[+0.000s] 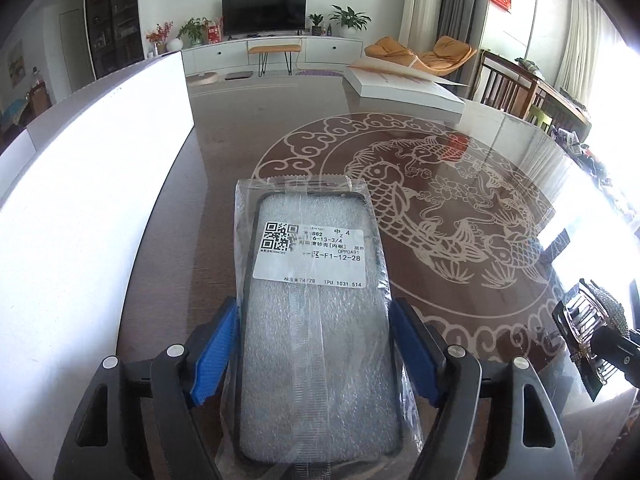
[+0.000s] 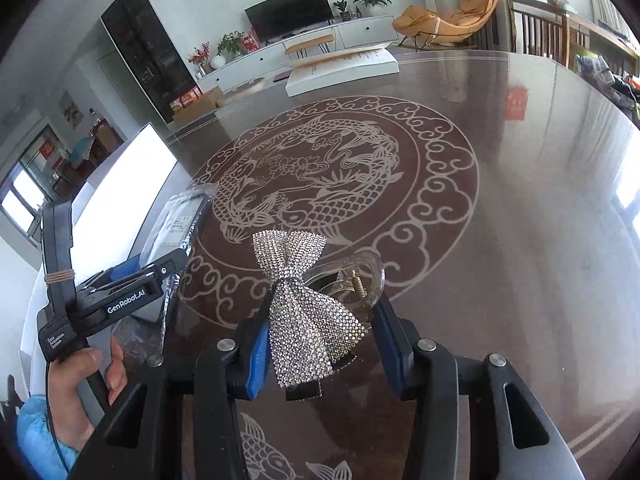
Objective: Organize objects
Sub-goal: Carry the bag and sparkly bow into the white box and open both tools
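The left gripper (image 1: 314, 354) pinches a bagged phone case (image 1: 316, 312) by its long edges, its long axis running away from the holder over the table (image 1: 224, 152). The right gripper (image 2: 320, 356) clamps a rhinestone bow hair clip (image 2: 304, 312), bow lengthwise between the blue pads (image 2: 256, 364), above the fish pattern (image 2: 320, 184).

left wrist: close behind its fingers, low over table (image 1: 224, 128), faces TV (image 1: 264, 14) | right wrist: same, angled left | shared: fish medallion (image 2: 332, 184), white box (image 2: 344, 68), TV
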{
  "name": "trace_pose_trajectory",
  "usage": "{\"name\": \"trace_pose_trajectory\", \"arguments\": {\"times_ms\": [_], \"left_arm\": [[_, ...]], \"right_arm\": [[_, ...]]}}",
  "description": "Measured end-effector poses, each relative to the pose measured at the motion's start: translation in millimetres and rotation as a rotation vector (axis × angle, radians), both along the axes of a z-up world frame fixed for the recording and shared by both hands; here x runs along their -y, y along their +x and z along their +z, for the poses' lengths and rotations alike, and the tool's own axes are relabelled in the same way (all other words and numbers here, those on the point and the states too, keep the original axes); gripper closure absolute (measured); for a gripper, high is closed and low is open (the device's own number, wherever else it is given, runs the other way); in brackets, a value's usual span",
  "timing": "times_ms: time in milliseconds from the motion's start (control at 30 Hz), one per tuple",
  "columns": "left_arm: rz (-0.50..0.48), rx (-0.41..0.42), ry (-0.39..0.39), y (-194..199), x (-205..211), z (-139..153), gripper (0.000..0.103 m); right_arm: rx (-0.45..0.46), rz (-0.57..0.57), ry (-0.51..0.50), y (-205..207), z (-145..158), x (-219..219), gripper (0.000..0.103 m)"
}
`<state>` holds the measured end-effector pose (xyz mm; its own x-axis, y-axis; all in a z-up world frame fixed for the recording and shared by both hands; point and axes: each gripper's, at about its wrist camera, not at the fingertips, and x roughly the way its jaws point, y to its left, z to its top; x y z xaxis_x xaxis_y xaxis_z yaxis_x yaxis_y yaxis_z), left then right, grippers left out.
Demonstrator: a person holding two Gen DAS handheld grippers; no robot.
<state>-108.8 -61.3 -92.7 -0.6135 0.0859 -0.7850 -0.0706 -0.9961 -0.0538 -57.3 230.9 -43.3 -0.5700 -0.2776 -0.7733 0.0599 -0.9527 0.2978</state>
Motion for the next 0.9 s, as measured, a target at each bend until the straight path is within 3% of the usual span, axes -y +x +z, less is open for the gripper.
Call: {"name": "trace_pose_trajectory", "arguments": {"times_ms": [200,433,533,633,800,900], "left_arm": [[-0.04,-0.042,0.069,44,-4,16,0.029],[-0.039,-0.17,0.206,93,31,108,0.029],[0.001,-0.229,0.196,103,70,146,0.029],[0.097,-0.225,0.127,103,120,159,0.029],[0.307,-0.111,0.01,88,209,133,0.029],[0.392,-0.014,-0.01,85,247,105,0.029]], "right_arm": [[-0.013,-0.059,-0.016,39,7,-23,0.057],[-0.072,-0.006,-0.025,42,43,-1,0.057],[-0.123,0.08,-0.044,34,74,42,0.057],[-0.156,0.207,-0.088,20,103,105,0.057],[-0.189,0.45,-0.106,-1,138,227,0.057],[-0.183,0.551,-0.051,-20,136,291,0.057]]}}
